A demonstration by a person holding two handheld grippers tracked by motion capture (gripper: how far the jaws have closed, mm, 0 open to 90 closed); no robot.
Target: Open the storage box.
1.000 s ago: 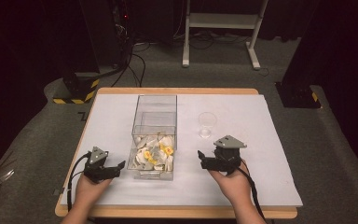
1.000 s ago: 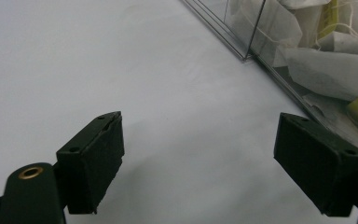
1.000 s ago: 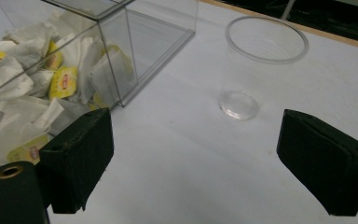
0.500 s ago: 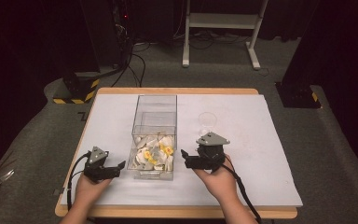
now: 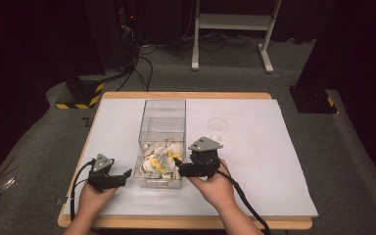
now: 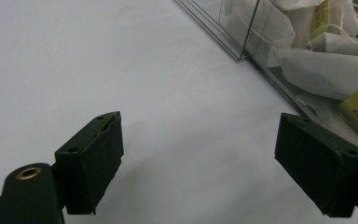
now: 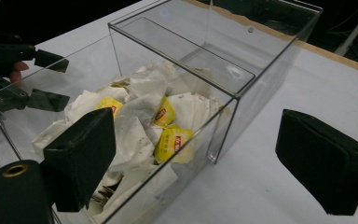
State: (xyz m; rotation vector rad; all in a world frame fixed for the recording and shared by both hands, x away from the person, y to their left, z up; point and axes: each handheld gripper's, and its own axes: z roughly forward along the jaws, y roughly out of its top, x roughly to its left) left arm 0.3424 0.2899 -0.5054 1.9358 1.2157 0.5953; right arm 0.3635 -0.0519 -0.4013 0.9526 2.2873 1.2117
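A clear plastic box (image 5: 162, 113) stands mid-table, its near compartment heaped with white and yellow tea bags (image 5: 158, 159). My left gripper (image 5: 124, 176) rests on the table just left of the box, open, jaws pointing at it. In the left gripper view the gripper (image 6: 200, 172) holds nothing, and the box corner (image 6: 242, 51) lies ahead to the right. My right gripper (image 5: 179, 167) hovers at the box's right wall, open. In the right gripper view the gripper (image 7: 200, 158) is empty above the box rim (image 7: 177, 70) and the tea bags (image 7: 168, 135).
A clear glass cup (image 5: 217, 128) stands on the white table cover (image 5: 274, 161) right of the box, behind my right hand. Seen through the box walls, the left gripper (image 7: 46, 79) sits beyond. The far compartment (image 5: 162, 125) of the box holds nothing.
My right gripper has moved left across the table, from near the glass cup to the right wall of the box. The left gripper has stayed put.
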